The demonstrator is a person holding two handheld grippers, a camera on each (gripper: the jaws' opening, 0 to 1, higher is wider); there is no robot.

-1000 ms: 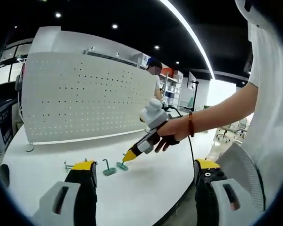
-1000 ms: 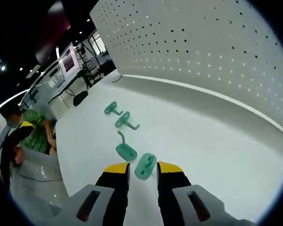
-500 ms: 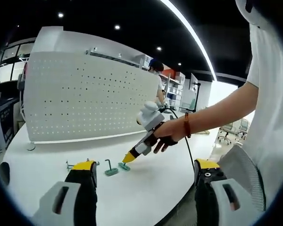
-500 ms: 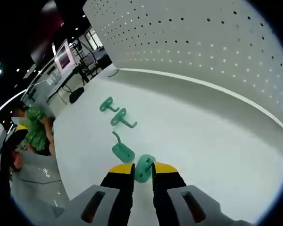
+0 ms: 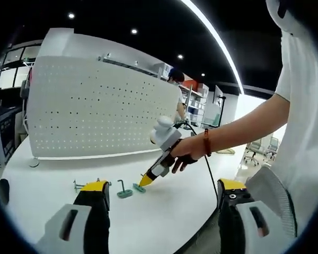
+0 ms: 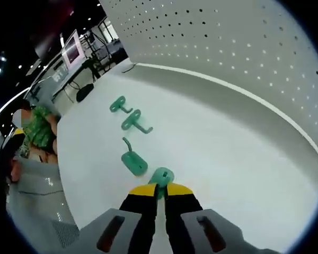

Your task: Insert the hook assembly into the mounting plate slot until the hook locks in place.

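A white perforated mounting plate (image 5: pixel 95 116) stands upright at the back of the white table (image 5: pixel 164 211). Several green hooks lie in front of it. In the right gripper view my right gripper (image 6: pixel 160 191) is down at the table, its jaws shut on the base of the nearest green hook (image 6: pixel 161 175). A second hook (image 6: pixel 132 161) lies just left of it. The left gripper view shows a hand holding the right gripper (image 5: pixel 146 181) with its tip on that hook (image 5: pixel 139 188). My left gripper (image 5: pixel 161 193) hangs wide open above the table's near edge, holding nothing.
Two more green hooks (image 6: pixel 133 120) (image 6: pixel 118 104) lie further along the table towards the mounting plate (image 6: pixel 244 53). The person's arm (image 5: pixel 238 127) reaches across from the right. Desks and monitors (image 6: pixel 74 53) stand beyond the table's end. The table edge runs just under my left jaws.
My right jaws have closed from a narrow gap onto the green hook's base. The left gripper has hardly moved.
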